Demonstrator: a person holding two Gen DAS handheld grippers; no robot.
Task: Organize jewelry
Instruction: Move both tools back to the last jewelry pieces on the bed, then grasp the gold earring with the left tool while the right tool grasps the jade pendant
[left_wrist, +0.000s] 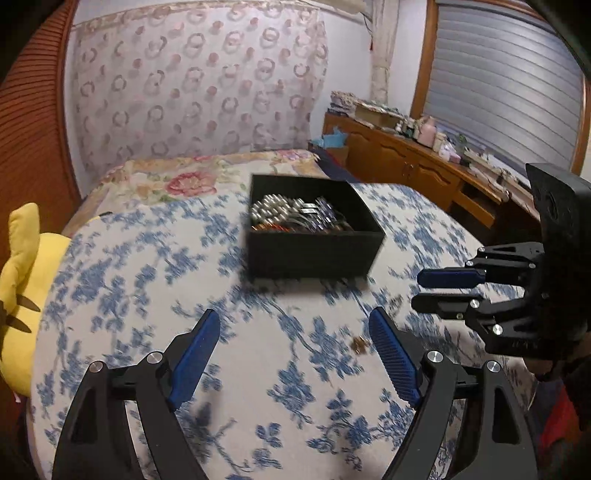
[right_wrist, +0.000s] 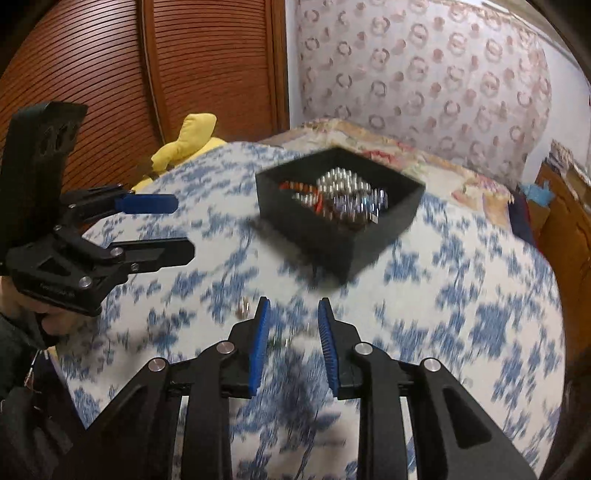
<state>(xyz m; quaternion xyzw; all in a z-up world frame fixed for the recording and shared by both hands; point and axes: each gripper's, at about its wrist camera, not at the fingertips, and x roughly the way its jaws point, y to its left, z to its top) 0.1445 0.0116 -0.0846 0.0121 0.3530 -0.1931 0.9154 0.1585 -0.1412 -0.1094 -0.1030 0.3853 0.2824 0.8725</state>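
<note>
Bed with white, blue-flowered cotton cover (left_wrist: 155, 280). Resting on it: open black square box (left_wrist: 314, 251), small brownish trinket (left_wrist: 359, 344), yellow plush toy (left_wrist: 22, 280) at edge.

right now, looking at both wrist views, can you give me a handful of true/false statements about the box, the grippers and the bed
1. The black box holds a pile of jewelry. True.
2. The left gripper is clamped on a necklace. False: its fingers are spread wide with nothing between them.
3. A small piece of jewelry lies loose on the blue floral bedspread, outside the box. True.
4. The box has a lid on it. False: it is open at the top and its contents show.
5. The right gripper is holding the box's rim. False: it is short of the box, open, with nothing between its fingers.
6. A yellow plush toy sits at the bed's edge. True.
</note>
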